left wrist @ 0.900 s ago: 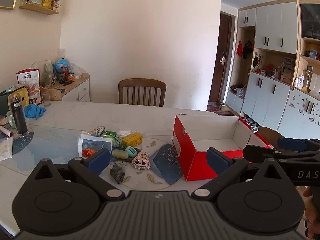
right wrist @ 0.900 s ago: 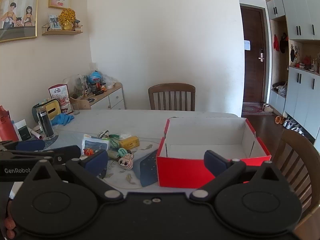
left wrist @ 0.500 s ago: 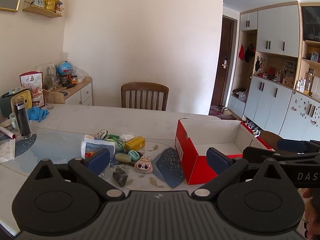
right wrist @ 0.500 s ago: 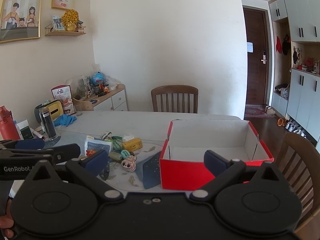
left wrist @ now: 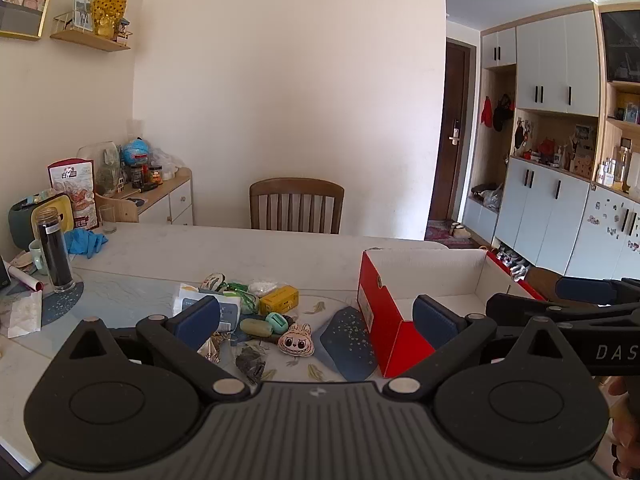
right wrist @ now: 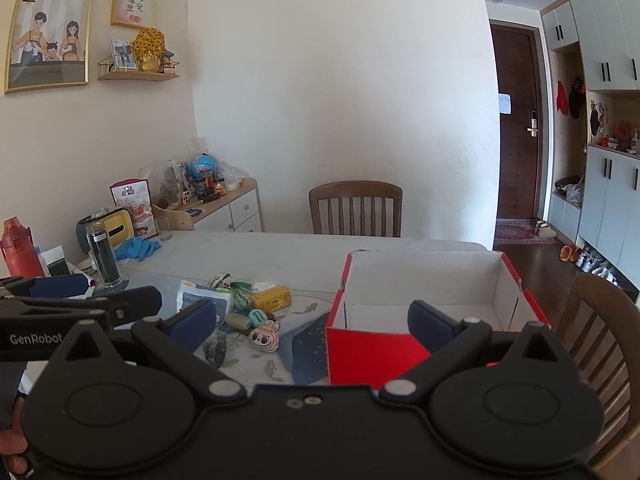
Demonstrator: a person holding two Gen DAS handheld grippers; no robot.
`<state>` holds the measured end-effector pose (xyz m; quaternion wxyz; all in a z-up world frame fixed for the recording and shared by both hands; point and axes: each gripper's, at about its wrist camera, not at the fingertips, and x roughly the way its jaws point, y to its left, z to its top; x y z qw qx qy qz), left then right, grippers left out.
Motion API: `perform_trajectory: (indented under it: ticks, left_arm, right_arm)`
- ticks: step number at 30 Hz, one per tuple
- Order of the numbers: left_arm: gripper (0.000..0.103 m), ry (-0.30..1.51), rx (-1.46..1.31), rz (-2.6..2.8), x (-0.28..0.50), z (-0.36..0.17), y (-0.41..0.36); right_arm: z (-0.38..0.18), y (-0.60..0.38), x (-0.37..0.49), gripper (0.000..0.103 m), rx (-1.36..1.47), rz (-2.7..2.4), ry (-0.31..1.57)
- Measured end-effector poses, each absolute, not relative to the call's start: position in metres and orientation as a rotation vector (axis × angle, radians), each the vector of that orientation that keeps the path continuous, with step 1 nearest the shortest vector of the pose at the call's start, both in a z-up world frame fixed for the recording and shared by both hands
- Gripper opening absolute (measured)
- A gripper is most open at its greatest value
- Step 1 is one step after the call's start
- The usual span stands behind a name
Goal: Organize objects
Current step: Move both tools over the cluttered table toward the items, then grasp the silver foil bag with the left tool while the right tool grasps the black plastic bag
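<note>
Clutter (left wrist: 256, 312) is heaped at lower centre on the worktop (left wrist: 280, 248), just left of the seemingly empty red box (left wrist: 400, 320). Left gripper (left wrist: 316, 320) and right gripper (right wrist: 312, 320) are held with jaws spread wide, holding nothing. Tightly packed small items could be nudged or scattered by wide jaws.

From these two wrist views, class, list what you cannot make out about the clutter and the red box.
- Red box floor: in the right wrist view the near wall and right gripper finger cover part of it.
- White pouch: left wrist view, label too small; left gripper finger overlaps it.
- Dark bundle: left wrist view, too small to identify.
</note>
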<state>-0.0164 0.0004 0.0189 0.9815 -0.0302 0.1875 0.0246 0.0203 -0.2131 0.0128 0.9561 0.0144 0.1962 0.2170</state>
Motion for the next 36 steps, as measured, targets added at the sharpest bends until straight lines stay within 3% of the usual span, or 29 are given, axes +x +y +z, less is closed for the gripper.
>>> perform_trajectory:
  ticks: [17,36]
  left_arm:
    - [0.103,0.405,-0.050,0.069,0.004,0.008,0.029]
    - [0.102,0.664,-0.072,0.090,0.111,-0.059,0.140]
  right_arm:
    - [0.010,-0.177,0.035,0.102,-0.004,0.451,0.413]
    - [-0.039,-0.079,0.102,0.098,-0.094,0.451,0.594]
